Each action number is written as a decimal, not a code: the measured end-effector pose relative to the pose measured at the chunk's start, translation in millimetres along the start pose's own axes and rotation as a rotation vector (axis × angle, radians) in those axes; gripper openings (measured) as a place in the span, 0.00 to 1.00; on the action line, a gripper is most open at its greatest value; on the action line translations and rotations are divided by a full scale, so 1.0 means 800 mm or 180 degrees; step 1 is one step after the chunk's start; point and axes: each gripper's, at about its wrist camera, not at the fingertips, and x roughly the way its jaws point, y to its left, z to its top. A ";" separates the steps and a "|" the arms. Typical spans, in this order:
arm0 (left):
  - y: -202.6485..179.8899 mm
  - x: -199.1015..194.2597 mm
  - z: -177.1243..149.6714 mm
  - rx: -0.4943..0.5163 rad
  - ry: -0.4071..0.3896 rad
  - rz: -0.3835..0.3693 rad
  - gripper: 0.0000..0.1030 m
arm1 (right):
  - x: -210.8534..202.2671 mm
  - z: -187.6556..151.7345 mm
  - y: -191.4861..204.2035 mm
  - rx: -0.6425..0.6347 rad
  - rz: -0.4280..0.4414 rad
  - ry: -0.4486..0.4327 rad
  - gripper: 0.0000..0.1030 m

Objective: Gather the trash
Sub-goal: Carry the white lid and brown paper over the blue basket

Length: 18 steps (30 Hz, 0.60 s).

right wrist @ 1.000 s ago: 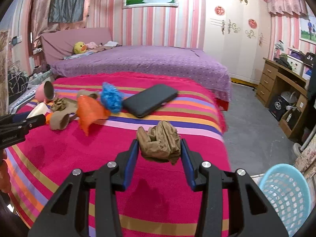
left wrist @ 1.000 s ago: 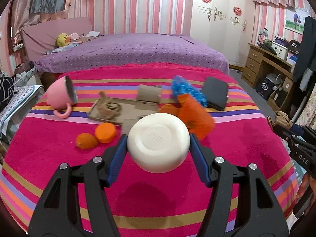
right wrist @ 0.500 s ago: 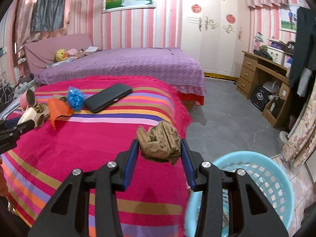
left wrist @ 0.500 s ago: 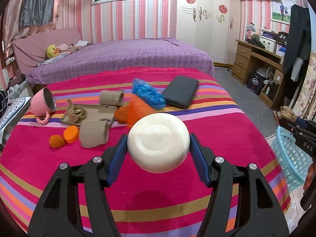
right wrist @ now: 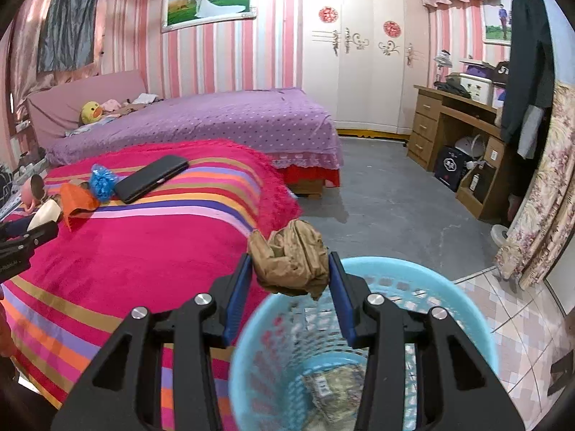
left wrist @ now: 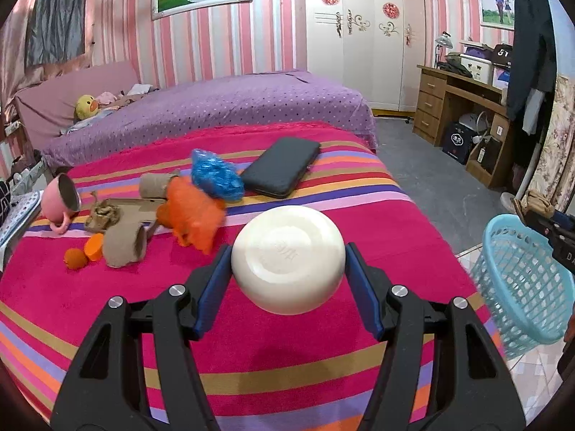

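My left gripper point(left wrist: 287, 280) is shut on a white bowl point(left wrist: 288, 258), held above the striped bedspread point(left wrist: 107, 298). My right gripper point(right wrist: 289, 269) is shut on a crumpled brown paper wad point(right wrist: 291, 256) and holds it over the near rim of a light blue plastic basket point(right wrist: 467, 287) on the floor. Some trash lies in the basket's bottom. In the left wrist view the basket point(left wrist: 521, 283) stands to the right of the bed, with the right gripper above it. Cardboard scraps point(left wrist: 124, 240), an orange bag point(left wrist: 194, 212) and a blue bag point(left wrist: 214, 176) lie on the bed.
A pink mug point(left wrist: 59, 197), orange peel pieces point(left wrist: 86, 251) and a black case point(left wrist: 282, 170) also lie on the bedspread. A purple bed point(right wrist: 215, 122) stands behind. A wooden desk point(right wrist: 460, 133) and a white wardrobe point(right wrist: 359, 54) are at the right.
Both grippers have swung right. The right gripper carried the paper wad from above the bed to over the blue basket. The left gripper still holds the bowl.
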 end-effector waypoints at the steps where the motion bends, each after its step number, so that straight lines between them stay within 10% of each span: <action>1: -0.006 0.000 0.001 -0.0036 0.0017 -0.0031 0.60 | -0.003 -0.002 -0.009 0.0033 -0.0021 -0.0004 0.41; 18: -0.175 -0.004 -0.005 0.0288 -0.0025 -0.0503 0.60 | -0.036 -0.042 -0.128 0.0265 -0.0348 -0.0001 0.41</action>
